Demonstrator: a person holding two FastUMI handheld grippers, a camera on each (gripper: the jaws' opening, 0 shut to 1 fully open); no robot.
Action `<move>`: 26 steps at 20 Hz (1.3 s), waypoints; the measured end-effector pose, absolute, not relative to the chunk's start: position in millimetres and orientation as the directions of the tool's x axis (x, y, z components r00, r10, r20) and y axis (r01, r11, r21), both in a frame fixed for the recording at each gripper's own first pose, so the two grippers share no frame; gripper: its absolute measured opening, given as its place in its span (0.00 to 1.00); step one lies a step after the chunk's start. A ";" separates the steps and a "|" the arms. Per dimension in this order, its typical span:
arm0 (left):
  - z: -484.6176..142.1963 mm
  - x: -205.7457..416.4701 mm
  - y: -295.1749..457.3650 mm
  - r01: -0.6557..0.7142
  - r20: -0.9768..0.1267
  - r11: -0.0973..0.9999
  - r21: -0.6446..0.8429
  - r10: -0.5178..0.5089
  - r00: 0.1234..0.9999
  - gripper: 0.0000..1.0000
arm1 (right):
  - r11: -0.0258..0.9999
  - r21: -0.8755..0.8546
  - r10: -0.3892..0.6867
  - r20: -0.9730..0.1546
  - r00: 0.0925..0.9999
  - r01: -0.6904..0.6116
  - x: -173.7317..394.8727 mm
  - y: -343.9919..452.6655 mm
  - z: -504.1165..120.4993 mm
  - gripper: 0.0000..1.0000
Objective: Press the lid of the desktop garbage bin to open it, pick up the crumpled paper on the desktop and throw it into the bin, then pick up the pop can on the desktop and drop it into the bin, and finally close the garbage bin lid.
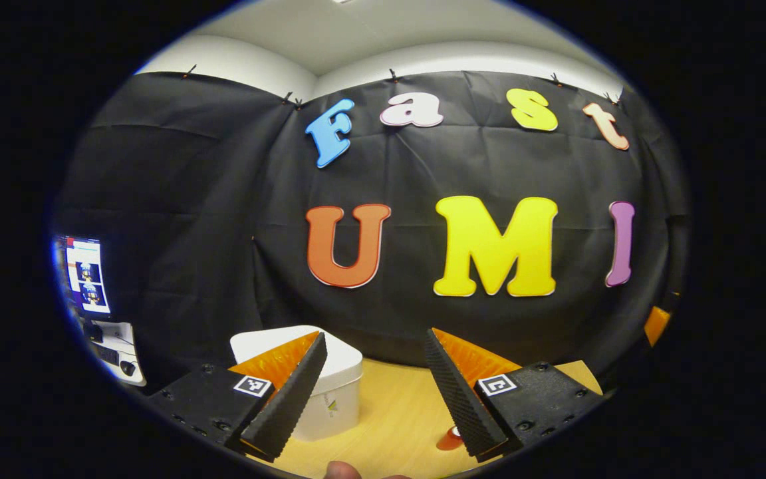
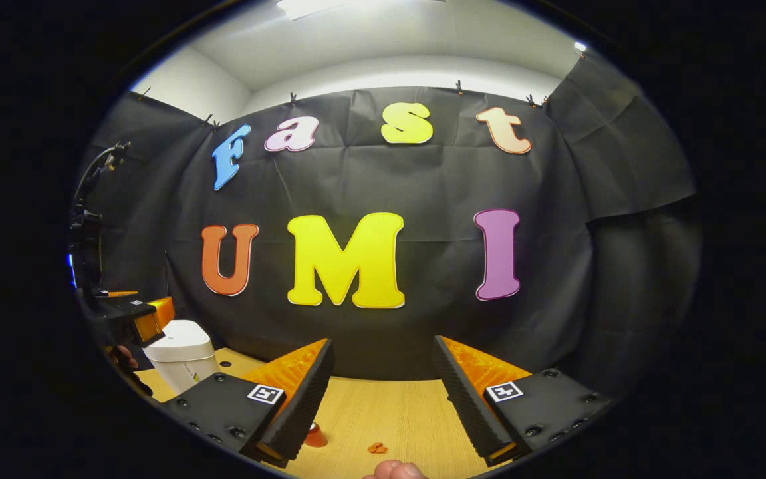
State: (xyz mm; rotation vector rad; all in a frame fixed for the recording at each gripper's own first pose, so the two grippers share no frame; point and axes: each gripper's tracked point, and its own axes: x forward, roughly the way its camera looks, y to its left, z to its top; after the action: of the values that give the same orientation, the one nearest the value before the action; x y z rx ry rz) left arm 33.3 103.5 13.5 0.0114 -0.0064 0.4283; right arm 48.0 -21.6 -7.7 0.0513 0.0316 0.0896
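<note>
Left claw (image 1: pixel 373 389) released, fingers spread wide, nothing between them, held above the worktop (image 1: pixel 389 426). Just past its left finger, partly hidden behind that finger: the white desktop garbage bin (image 1: pixel 336 392), lid (image 1: pixel 270 339) down, flat, rounded corners, small mark on the front wall. Near the tip of its right finger, low on the worktop: a red-orange bit, likely the pop can (image 1: pixel 451 439), mostly hidden.

Right claw (image 2: pixel 383 389) also released, fingers wide apart, empty, held off the worktop. Close below its left finger tip: the same red-orange rounded top (image 2: pixel 315 436), upright as far as can be told. Between the fingers and low: a small orange crumpled scrap (image 2: pixel 377 448), probably the crumpled paper, too small to be sure. Far off to its left: the bin with the left claw beside and above it, not touching the lid as far as visible.

Step judged: very start, lid press not yet done. Next move calls for the left claw to come down onto the lid top and press until it pops open; the right claw can wait over the scrap.

Bin looks like smooth, light plastic; could slide under an off-centre push.
</note>
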 end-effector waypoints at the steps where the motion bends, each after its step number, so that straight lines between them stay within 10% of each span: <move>1: 15.4 36.1 113.5 -0.446 0.009 0.895 0.009 0.446 0.895 0.96 | 0.995 0.058 0.087 -0.033 0.996 -0.085 50.3 -25.2 -8.6 0.94; 14: 0.6 65.1 203.6 -0.651 -0.031 0.756 0.069 0.654 0.756 0.84 | 0.996 0.057 0.076 -0.056 0.996 -0.073 72.4 -43.0 -16.3 0.94; 26: -46.4 101.3 237.5 -0.717 -0.132 0.694 0.066 0.718 0.684 0.28 | 0.999 0.023 0.042 -0.080 0.996 -0.040 71.8 -52.7 -18.9 0.94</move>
State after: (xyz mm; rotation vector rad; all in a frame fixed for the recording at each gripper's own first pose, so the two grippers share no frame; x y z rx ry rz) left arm 101.3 237.5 -46.4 0.0094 0.1517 0.8039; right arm 71.8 -52.7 -18.9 0.0217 0.0809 0.0414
